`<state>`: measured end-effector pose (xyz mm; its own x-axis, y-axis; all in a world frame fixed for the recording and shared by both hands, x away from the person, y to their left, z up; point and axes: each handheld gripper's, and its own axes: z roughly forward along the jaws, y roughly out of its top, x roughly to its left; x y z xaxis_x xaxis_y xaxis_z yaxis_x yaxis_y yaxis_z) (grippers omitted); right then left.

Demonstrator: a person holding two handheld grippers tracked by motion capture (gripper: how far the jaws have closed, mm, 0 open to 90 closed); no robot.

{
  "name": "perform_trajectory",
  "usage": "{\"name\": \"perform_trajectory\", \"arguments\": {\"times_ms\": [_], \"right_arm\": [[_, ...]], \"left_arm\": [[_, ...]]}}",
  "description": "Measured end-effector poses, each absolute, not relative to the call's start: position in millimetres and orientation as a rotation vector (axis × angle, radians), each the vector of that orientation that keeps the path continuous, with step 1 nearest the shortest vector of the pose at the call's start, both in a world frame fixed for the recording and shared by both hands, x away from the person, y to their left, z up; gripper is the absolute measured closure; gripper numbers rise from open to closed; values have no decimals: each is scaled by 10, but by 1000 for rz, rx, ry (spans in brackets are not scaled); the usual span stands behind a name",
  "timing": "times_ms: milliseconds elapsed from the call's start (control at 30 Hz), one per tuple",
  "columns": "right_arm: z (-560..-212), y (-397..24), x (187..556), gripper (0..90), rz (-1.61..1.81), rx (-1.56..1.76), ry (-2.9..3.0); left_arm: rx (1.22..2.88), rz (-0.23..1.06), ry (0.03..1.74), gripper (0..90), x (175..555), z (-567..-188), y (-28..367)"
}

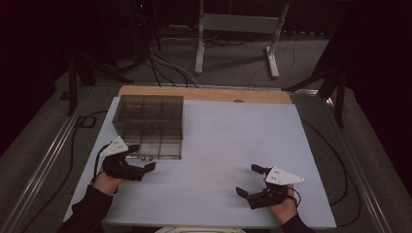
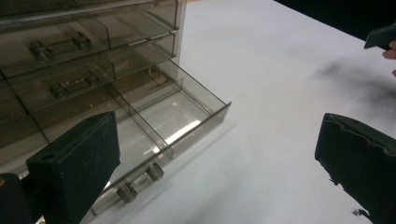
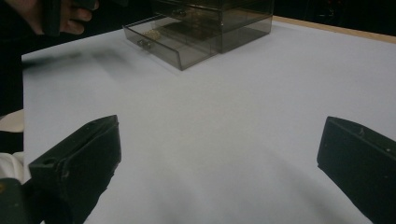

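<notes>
Black left tongs (image 1: 141,158) hang released, jaws spread wide with nothing between them, just in front of the smoky clear plastic drawer cabinet (image 1: 150,124). Its bottom drawer (image 2: 177,119) is pulled out, small metal knobs at its front. Right tongs (image 1: 252,180) also stand released over bare white desk (image 1: 228,141), well apart from the cabinet, which sits at the desk's far left.

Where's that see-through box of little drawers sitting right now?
In the high view, the smoky clear drawer cabinet stands at the far left of the white table, its bottom drawer pulled out toward the open left gripper.
</notes>
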<state>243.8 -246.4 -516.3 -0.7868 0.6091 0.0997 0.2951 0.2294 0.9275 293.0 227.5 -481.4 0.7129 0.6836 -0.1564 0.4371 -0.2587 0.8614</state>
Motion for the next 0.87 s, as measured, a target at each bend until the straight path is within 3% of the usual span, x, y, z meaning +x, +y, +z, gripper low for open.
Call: {"name": "perform_trajectory", "arguments": {"times_ms": [867], "right_arm": [[-5171, -2457, 2443, 0, 1567, 845, 2235]], "left_arm": [[1967, 266, 864, 11, 2566, -5157, 2380]]}}
